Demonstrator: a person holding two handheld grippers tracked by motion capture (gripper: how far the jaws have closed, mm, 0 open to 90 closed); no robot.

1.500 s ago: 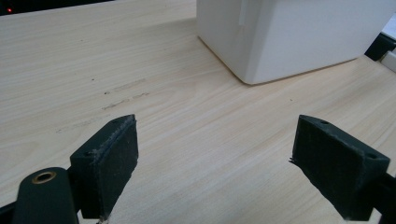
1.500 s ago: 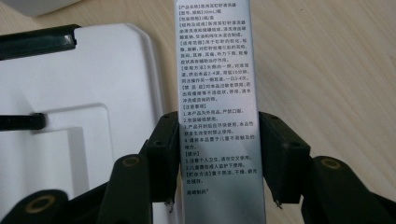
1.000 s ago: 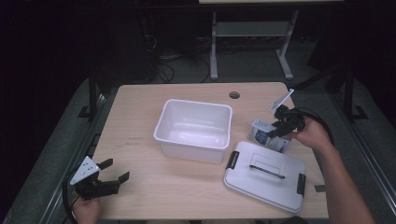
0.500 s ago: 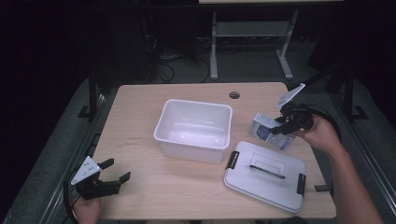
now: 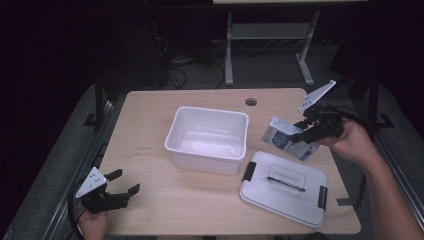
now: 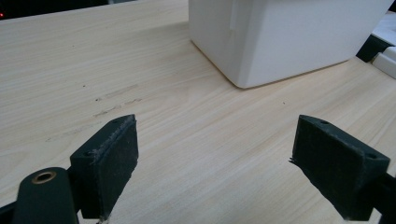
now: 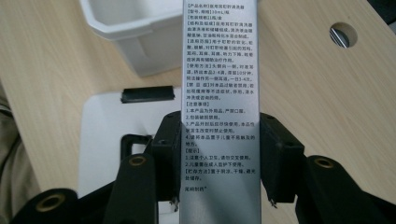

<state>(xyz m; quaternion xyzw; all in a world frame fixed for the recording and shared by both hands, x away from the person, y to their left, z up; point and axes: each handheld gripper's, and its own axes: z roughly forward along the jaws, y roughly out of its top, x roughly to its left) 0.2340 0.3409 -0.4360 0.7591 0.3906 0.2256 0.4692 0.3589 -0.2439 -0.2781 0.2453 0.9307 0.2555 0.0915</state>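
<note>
Carton [image 7: 219, 93] (top cut off) clamped in right gripper [image 7: 219, 158]

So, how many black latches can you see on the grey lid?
2: one latch on the lid's left end, near the white bin; the other latch on its right end. None seems hidden.

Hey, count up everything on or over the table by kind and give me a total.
White bins: 1, the open bin.
Lids: 1, the grey lid with black latches.
Cartons: 1, the printed carton, clamped in the right tongs.
Tongs: 2, counting the open left tongs.
Total: 5
</note>
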